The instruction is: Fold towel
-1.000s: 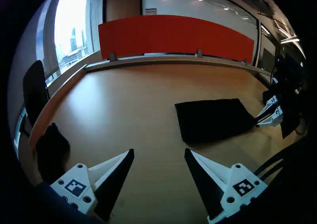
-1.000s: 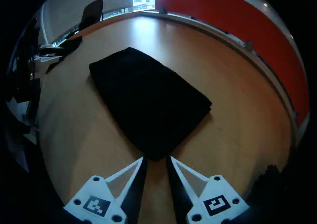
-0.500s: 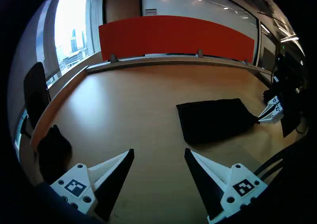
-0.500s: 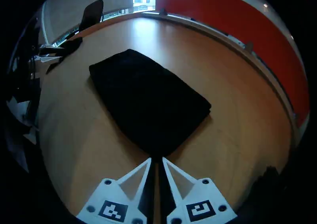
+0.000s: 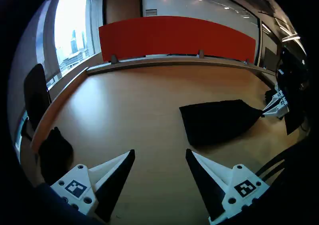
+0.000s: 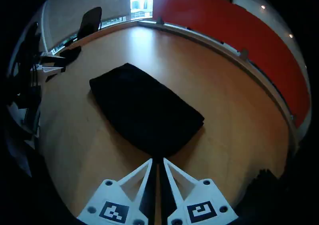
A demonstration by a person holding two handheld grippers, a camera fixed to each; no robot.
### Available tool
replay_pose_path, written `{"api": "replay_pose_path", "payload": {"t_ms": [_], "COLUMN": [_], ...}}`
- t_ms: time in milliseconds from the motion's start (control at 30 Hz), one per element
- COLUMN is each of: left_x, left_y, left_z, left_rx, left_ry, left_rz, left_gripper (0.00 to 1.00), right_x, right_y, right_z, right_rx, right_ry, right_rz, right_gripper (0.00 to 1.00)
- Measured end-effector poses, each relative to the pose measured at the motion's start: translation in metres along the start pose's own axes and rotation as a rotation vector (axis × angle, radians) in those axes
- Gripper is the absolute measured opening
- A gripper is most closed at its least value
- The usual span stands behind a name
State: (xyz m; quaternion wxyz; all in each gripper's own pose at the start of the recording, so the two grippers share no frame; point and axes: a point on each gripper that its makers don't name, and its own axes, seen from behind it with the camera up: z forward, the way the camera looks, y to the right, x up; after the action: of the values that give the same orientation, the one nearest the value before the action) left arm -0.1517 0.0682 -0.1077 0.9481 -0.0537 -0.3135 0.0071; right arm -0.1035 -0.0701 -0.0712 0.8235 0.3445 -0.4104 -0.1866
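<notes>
Right hand-held gripper [image 6: 158,161] is pinched tight on the near corner of the black towel [image 6: 145,109] — its long axis runs away from it across the bench [image 6: 223,117]. Left hand-held gripper [image 5: 159,152] gapes wide over bare wood; the towel lies ahead to its right, well apart — right's nearer.

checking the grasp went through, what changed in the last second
The right tongs closed on the near corner of the black towel and drew it slightly back. The left tongs stayed open above the table; the rest of the towel stayed flat.
</notes>
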Motion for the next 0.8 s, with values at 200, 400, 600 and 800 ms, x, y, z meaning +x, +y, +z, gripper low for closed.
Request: {"api": "replay_pose_path", "payload": {"t_ms": [200,400,600,800], "left_x": [0.001,0.002,0.002,0.003], "left_y": [-0.001,0.000,0.001,0.002], "left_z": [0.000,-0.002,-0.002,-0.004], "left_rx": [0.001,0.001,0.001,0.001], "left_ry": [-0.001,-0.001,-0.003,-0.003], "left_rz": [0.000,0.003,0.005,0.001], "left_gripper": [0.94,0.94,0.94,0.94], "right_x": [0.010,0.018,0.027,0.045], "right_y": [0.004,0.006,0.008,0.006], "right_z": [-0.012,-0.023,-0.028,-0.029], "right_rx": [-0.011,-0.018,-0.025,-0.019], "right_ry": [0.026,0.045,0.062,0.090], "right_rz": [-0.004,-0.021,-0.036,-0.054], "right_gripper": [0.04,0.04,0.04,0.04]}}
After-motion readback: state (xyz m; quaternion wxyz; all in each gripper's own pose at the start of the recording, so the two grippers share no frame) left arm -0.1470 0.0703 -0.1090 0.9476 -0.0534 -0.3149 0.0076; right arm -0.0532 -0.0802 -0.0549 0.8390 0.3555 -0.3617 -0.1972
